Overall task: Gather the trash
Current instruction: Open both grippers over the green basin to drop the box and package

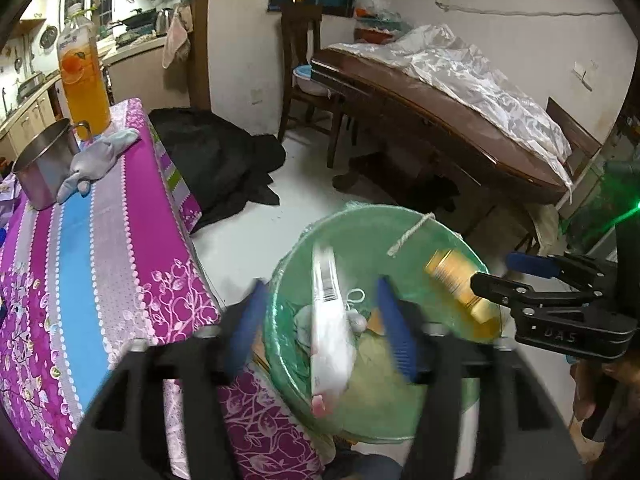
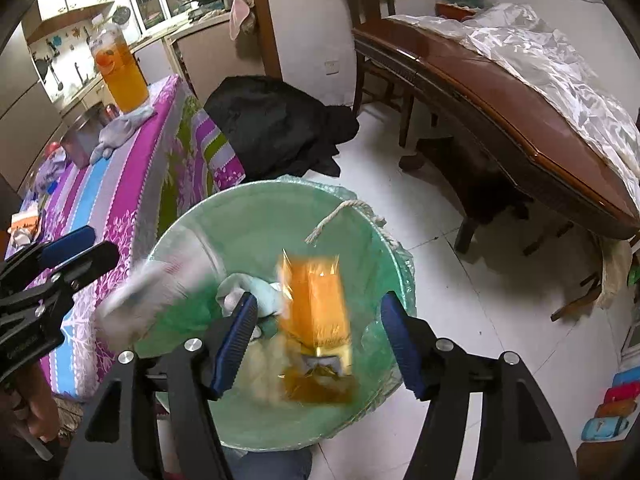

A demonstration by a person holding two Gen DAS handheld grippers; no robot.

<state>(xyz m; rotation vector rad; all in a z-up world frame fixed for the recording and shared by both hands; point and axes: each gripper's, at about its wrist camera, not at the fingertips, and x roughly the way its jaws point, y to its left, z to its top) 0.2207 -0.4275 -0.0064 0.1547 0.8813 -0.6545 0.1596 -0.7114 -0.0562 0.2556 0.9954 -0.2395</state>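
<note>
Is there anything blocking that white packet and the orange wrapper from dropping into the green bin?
Nothing visible. The white packet and the orange wrapper are both blurred, clear of the open fingers and already over the bin's wide mouth. Below them lie only a crumpled tissue and other trash; the string hangs at the far rim.

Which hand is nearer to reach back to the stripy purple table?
Probably left: the left gripper hangs open beside the purple striped tablecloth, while the right gripper is over the green-lined round bin's far side.
</note>
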